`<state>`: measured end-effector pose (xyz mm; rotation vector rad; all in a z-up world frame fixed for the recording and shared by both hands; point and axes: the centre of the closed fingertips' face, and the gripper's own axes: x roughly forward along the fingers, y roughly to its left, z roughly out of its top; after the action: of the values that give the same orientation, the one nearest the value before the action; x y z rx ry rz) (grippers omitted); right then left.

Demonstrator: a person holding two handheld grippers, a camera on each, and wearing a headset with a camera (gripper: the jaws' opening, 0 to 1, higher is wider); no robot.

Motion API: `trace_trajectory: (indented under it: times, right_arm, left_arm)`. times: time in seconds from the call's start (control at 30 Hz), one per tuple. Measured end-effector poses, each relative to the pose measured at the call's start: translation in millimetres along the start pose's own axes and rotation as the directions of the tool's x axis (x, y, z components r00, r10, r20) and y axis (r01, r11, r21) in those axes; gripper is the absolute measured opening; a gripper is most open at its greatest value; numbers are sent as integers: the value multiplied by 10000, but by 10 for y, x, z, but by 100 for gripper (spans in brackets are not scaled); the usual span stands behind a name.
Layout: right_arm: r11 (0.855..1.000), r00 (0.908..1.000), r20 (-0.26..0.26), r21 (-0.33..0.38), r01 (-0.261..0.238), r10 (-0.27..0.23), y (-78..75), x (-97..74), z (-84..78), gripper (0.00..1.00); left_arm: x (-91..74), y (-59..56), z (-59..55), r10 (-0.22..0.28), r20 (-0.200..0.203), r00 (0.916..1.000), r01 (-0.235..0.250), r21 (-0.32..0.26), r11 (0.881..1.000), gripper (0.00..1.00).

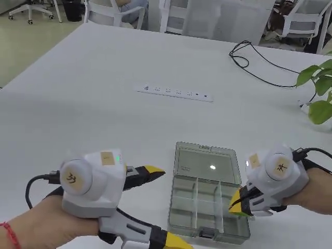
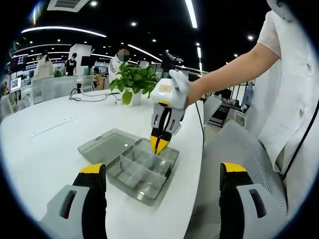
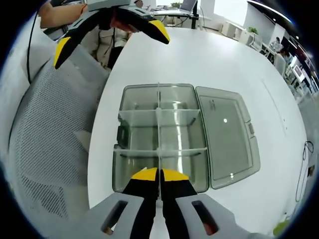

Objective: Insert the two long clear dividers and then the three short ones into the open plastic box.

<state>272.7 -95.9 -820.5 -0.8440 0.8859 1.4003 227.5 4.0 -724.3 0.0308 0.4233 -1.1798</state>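
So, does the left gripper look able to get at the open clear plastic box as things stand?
Probably yes. The left gripper is open beside the clear plastic box, with bare white table between. The right gripper, shut, hangs over the box's opposite side, so the near side looks free.

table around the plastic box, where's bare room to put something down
Widest bare stretch: the table between the power strip and the left gripper. A smaller bare patch lies between the strip and the plastic box's open lid. Crowded: both box flanks, left gripper open, right gripper shut over it.
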Motion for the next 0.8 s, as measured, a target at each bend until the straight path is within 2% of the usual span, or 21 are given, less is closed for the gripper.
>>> trace_trajectory:
  times: [0.33, 0.63, 0.8]
  right_arm:
    - [9997, 9997, -66, 25, 239, -239, -25, -29, -26, 6]
    - [9974, 9965, 557, 418, 593, -616, -6, -261, -13, 12]
    - [9919, 9904, 966, 896, 904, -990, 13, -439, -40, 17]
  left_arm:
    - [0, -5, -25, 19, -60, 10000, -19, -35, 10000, 97]
    - [-44, 19, -39, 140, -98, 9999, -141, -68, 9999, 98]
    - [-73, 30, -53, 184, -183, 9997, -185, -41, 9998, 99]
